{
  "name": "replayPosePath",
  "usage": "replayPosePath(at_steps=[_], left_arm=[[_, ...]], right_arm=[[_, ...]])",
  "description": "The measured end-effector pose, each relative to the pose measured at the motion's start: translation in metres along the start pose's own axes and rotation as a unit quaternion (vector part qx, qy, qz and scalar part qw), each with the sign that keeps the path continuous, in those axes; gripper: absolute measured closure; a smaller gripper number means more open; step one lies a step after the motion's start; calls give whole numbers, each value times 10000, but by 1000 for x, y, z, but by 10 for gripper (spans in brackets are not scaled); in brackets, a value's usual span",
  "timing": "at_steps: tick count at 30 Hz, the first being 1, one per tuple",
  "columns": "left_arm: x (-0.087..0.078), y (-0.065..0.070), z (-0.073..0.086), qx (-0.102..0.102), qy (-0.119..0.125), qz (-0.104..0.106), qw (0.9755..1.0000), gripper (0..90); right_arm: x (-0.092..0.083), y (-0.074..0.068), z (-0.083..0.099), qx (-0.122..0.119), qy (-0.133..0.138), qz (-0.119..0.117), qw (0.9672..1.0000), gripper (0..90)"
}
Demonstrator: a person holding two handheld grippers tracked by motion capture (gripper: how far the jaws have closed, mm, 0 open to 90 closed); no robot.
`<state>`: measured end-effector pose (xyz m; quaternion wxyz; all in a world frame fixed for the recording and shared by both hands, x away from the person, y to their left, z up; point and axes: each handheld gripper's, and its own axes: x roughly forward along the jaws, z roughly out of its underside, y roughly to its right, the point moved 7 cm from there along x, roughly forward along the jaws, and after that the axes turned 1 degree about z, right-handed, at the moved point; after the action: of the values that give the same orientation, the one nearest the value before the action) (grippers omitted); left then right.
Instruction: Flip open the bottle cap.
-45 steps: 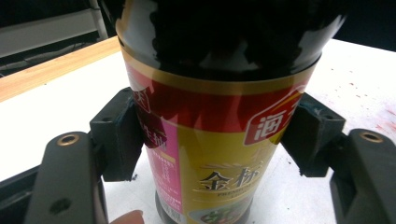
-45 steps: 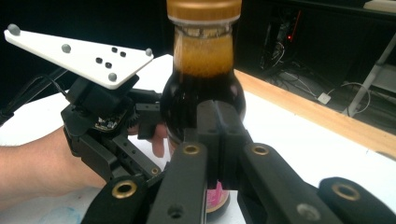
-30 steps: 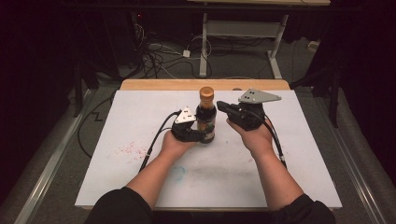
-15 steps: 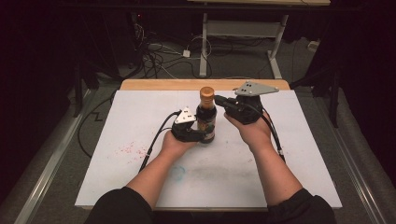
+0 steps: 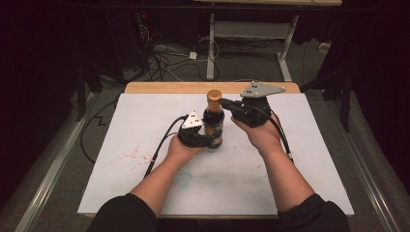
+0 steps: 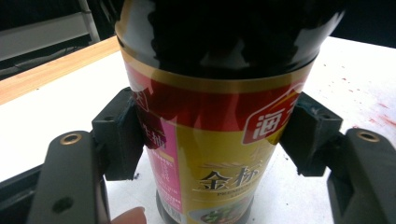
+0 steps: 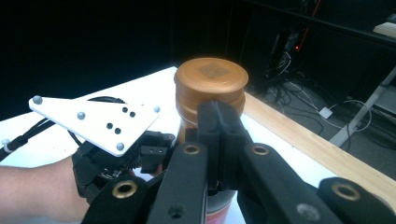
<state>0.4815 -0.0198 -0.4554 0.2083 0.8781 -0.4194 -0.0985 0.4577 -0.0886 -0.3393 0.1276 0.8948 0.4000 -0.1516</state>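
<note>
A dark sauce bottle (image 5: 213, 126) with a brown cap (image 5: 214, 95) stands upright at the middle of the white table. My left gripper (image 5: 205, 139) is shut on its lower body. In the left gripper view both pads (image 6: 122, 135) press on the sides of the bottle's red and gold label (image 6: 219, 140). My right gripper (image 5: 226, 103) is level with the neck, to its right, with its jaws shut together and nothing between them. In the right gripper view its tips (image 7: 217, 116) sit right in front of the neck, just under the cap (image 7: 211, 79). I cannot tell whether they touch it.
The white tabletop (image 5: 314, 145) has red speckles (image 5: 131, 154) at the left and a bluish smudge (image 5: 183, 179) near the front. A wooden strip (image 5: 169, 87) runs along its far edge. Beyond lie floor cables (image 5: 164, 58) and a desk's metal legs (image 5: 212, 48).
The right gripper has moved left and slightly up, closing in on the bottle's neck. The left gripper and the bottle have stayed where they were.
</note>
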Motion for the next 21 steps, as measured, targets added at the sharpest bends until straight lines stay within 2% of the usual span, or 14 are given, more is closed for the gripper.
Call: replayPosePath(at_steps=[5,8,21], left_arm=[[0,0,0,-2,10,-8,10000,297],[0,0,0,3,12,-12,10000,297],[0,0,0,6,5,11,10000,296]], right_arm=[[-1,-1,-1,-18,-56,11,10000,900],[0,-4,-2,-127,-99,4,9999,900],[0,-4,-3,-144,-185,58,9997,900]])
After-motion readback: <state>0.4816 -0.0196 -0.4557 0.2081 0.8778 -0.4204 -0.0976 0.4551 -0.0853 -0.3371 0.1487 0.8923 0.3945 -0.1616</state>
